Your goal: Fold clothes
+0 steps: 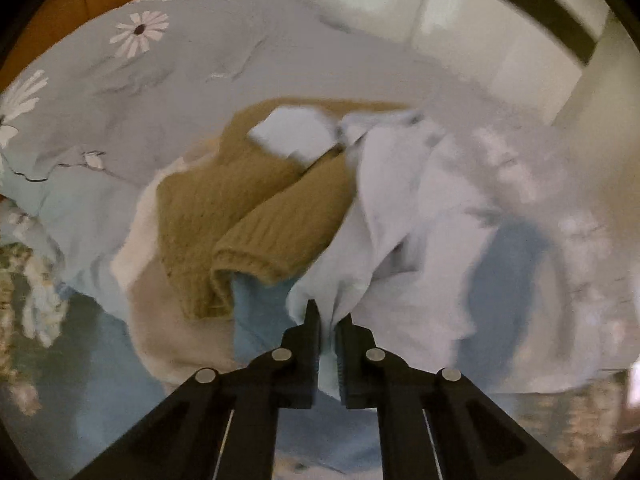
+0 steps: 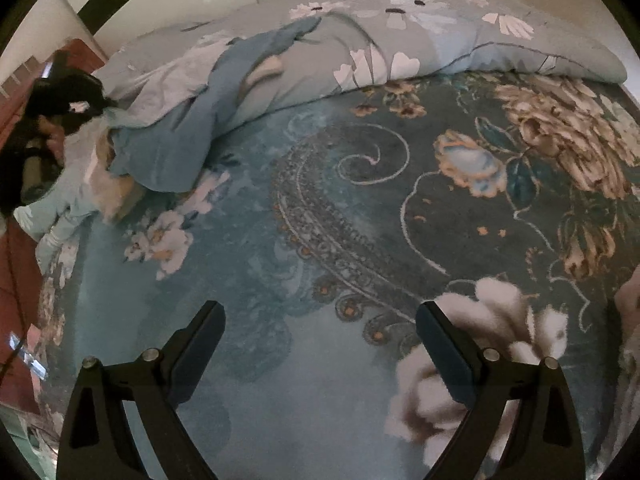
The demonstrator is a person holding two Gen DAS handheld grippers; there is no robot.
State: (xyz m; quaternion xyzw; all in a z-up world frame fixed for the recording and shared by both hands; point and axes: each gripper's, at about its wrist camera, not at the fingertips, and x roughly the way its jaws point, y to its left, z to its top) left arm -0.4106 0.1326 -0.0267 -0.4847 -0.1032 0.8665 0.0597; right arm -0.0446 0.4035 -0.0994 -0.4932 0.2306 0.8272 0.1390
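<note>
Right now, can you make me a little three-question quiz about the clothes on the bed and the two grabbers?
1. True or false: the left gripper is pinching the pale blue garment.
2. Which colour is the knitted sweater beside that garment? A) red B) mustard C) black
3. Fill in: the right gripper hangs open over the flowered ______, with nothing between its fingers.

Key:
1. True; the cloth is bunched between the closed fingers.
2. B.
3. Bedspread.
</note>
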